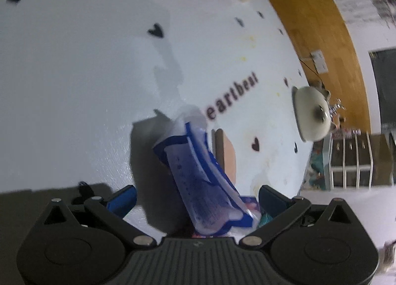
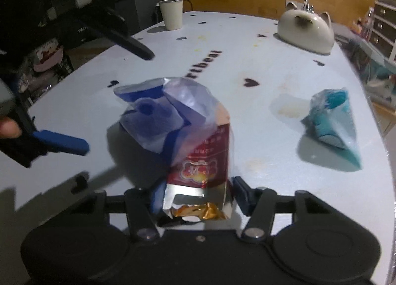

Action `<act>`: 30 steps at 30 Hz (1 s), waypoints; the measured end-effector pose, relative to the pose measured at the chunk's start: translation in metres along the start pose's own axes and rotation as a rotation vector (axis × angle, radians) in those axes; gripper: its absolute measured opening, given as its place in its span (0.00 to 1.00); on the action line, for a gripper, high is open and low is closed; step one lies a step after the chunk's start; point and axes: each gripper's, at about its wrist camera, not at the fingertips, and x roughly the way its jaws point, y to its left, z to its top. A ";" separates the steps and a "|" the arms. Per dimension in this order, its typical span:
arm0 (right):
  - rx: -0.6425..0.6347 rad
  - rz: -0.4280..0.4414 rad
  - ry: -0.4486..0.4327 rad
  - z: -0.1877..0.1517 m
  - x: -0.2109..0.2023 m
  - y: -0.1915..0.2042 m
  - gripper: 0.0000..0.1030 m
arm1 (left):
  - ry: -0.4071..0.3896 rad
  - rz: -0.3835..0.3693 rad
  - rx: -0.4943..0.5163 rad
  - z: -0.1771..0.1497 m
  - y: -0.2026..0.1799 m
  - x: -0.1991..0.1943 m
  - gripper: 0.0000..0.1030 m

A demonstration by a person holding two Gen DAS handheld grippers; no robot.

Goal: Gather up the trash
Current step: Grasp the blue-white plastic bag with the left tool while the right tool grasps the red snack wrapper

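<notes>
My right gripper [image 2: 195,191] is shut on a red carton [image 2: 205,161] with a torn foil end, held just above the white table [image 2: 247,116]. A crumpled blue and white plastic wrapper [image 2: 160,114] sticks out of the carton's far end. In the left wrist view the same wrapper [image 1: 198,176] stands between the spread fingers of my left gripper [image 1: 198,198], which is open; the carton [image 1: 225,154] shows behind it. From the right wrist view the left gripper's blue finger [image 2: 64,142] is left of the wrapper, apart from it. A teal wrapper [image 2: 334,121] lies to the right.
A cream cat-shaped dish [image 2: 305,30] stands at the far right of the table and a white cup [image 2: 171,14] at the far left. Drawers [image 2: 383,35] and clutter sit beyond the right edge, shelves beyond the left.
</notes>
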 end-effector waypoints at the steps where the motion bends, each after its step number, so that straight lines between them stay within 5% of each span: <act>1: -0.008 0.006 0.000 -0.002 -0.002 -0.003 0.55 | -0.008 -0.004 -0.021 -0.002 0.001 0.005 1.00; 11: -0.044 0.002 0.007 -0.017 -0.020 -0.027 0.55 | -0.060 -0.064 -0.164 -0.015 0.000 0.030 0.90; 20: -0.019 0.005 0.000 -0.016 -0.013 -0.039 0.74 | 0.036 -0.116 -0.220 -0.024 -0.003 0.047 0.72; 24: -0.033 0.012 -0.005 -0.011 -0.008 -0.038 0.72 | 0.081 -0.102 -0.224 -0.026 -0.005 0.053 0.53; 27: -0.047 0.013 -0.016 -0.011 -0.009 -0.038 0.54 | 0.079 -0.081 -0.217 -0.029 -0.005 0.056 0.36; 30: -0.047 0.023 -0.011 -0.011 -0.009 -0.041 0.52 | 0.061 -0.063 -0.210 -0.028 -0.003 0.053 0.13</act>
